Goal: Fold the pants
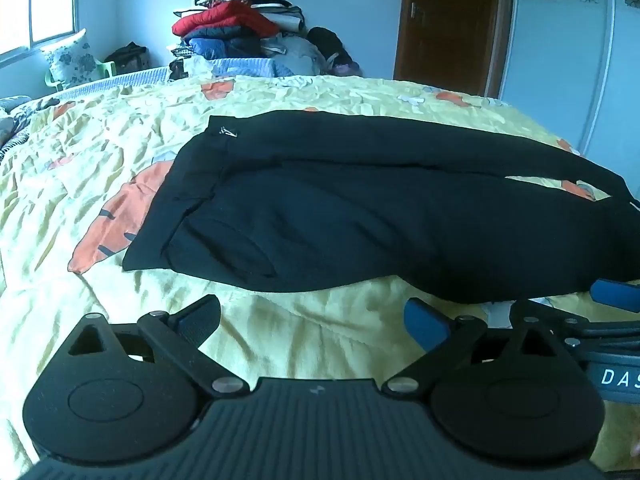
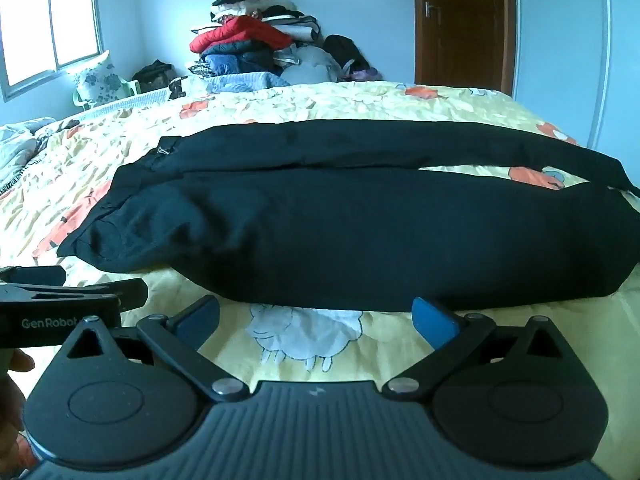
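My black pants were laid out flat across the bed, waistband toward its left side, legs side by side running to the right edge, splitting slightly near the cuffs.

Yellow patterned bedspread, heaped clothes pile, brown door, window

The right ends of the black pants run past the picture edge in the left wrist view, and the small logo near the waistband is unreadable.
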{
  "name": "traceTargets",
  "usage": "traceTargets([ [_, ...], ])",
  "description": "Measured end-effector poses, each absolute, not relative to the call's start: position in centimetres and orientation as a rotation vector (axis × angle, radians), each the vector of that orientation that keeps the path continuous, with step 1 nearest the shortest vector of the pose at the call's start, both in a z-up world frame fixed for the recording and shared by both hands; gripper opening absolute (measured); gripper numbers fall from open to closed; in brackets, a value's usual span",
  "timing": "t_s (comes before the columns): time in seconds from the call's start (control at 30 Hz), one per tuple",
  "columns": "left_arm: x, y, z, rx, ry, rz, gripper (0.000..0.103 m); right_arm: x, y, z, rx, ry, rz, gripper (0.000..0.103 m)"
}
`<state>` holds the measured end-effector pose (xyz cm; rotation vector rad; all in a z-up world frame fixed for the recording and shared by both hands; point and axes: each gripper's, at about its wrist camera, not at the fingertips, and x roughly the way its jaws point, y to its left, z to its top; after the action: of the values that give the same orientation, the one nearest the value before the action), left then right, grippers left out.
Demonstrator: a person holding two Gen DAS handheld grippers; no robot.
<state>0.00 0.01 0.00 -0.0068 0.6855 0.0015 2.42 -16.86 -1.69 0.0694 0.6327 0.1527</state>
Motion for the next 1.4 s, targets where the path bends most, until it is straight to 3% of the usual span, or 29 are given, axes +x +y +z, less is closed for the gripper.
traceTargets([
  [1.4, -0.04, 0.05, -0.5, -0.021, 0.71, -0.007, 0.1, 1.93, -16.64, -1.23, 0.084, 0.607, 0.229, 0.103],
])
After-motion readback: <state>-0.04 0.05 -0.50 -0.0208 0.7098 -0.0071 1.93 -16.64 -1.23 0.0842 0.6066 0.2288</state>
